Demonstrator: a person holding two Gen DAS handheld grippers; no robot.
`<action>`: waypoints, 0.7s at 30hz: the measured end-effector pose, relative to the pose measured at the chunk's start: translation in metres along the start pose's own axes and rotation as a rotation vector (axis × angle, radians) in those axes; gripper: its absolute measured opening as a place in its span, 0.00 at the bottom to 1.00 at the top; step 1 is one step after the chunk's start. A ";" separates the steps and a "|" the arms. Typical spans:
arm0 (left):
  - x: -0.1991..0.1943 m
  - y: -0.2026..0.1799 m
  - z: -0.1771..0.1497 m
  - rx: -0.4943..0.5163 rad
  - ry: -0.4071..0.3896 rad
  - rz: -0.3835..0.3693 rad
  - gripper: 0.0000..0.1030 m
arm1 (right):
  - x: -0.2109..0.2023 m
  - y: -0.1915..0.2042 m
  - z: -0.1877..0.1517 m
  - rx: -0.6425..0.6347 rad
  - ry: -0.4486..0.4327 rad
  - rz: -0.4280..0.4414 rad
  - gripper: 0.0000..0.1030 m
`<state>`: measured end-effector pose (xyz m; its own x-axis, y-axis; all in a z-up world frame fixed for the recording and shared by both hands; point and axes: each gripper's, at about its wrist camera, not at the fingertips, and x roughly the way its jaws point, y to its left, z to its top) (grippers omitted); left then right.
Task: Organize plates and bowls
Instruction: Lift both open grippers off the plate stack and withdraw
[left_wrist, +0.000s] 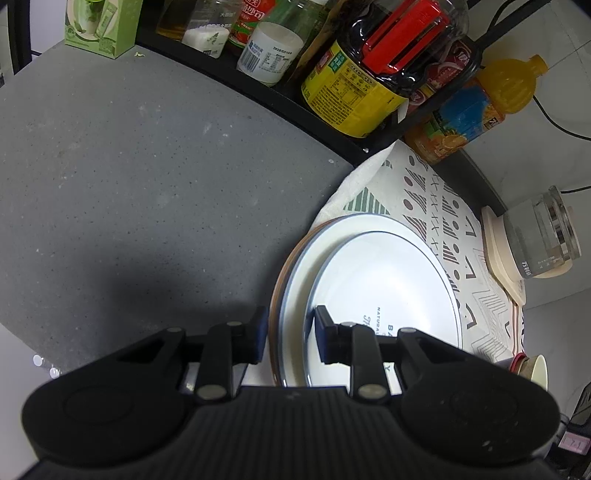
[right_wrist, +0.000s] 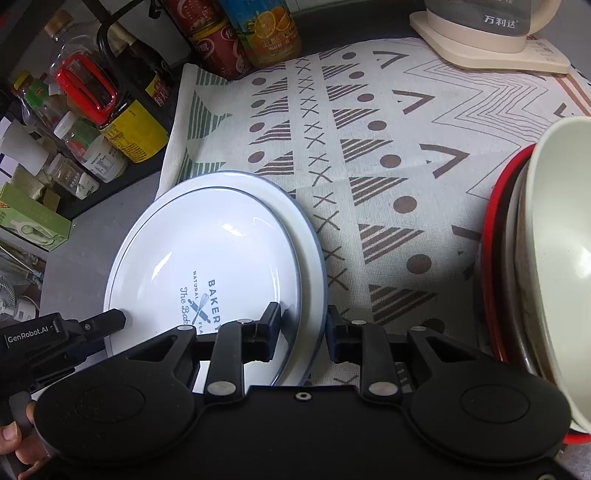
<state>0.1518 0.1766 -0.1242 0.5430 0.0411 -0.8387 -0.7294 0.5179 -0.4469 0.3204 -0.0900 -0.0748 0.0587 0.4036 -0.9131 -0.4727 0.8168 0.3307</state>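
A stack of white round plates with thin blue rims (right_wrist: 207, 254) lies where the grey speckled worktop (left_wrist: 140, 177) meets the left edge of a patterned cloth (right_wrist: 369, 147), partly on each. The top plate carries a printed bakery emblem.

The left gripper (left_wrist: 290, 338) straddles the stack's left edge: one of its fingers (left_wrist: 260, 334) stands outside the rims over the bare worktop, the other rests on the top plate's inner surface. The fingers are narrowly spread about the rims; whether the pads press on them cannot be told.

The right gripper (right_wrist: 304, 334) straddles the opposite edge: one of its fingers (right_wrist: 271, 328) sits on the top plate near the emblem, the other outside the rims over the cloth. Its pinch likewise cannot be confirmed.

At the cloth's right edge stands a cream bowl (right_wrist: 561, 258) nested in a red-rimmed dish (right_wrist: 493, 229), well apart from the plates.
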 end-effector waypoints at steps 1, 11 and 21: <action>0.001 0.000 0.000 0.000 0.001 0.002 0.25 | 0.000 0.000 0.000 0.001 0.000 0.000 0.24; 0.000 -0.008 0.005 0.029 0.026 0.062 0.33 | -0.006 0.003 0.002 0.017 0.015 0.000 0.33; -0.031 -0.019 0.013 0.055 0.009 0.061 0.81 | -0.049 0.016 0.006 -0.025 -0.070 0.109 0.80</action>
<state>0.1546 0.1763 -0.0857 0.4947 0.0661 -0.8666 -0.7366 0.5610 -0.3777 0.3151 -0.0943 -0.0230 0.0664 0.5178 -0.8529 -0.5015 0.7563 0.4201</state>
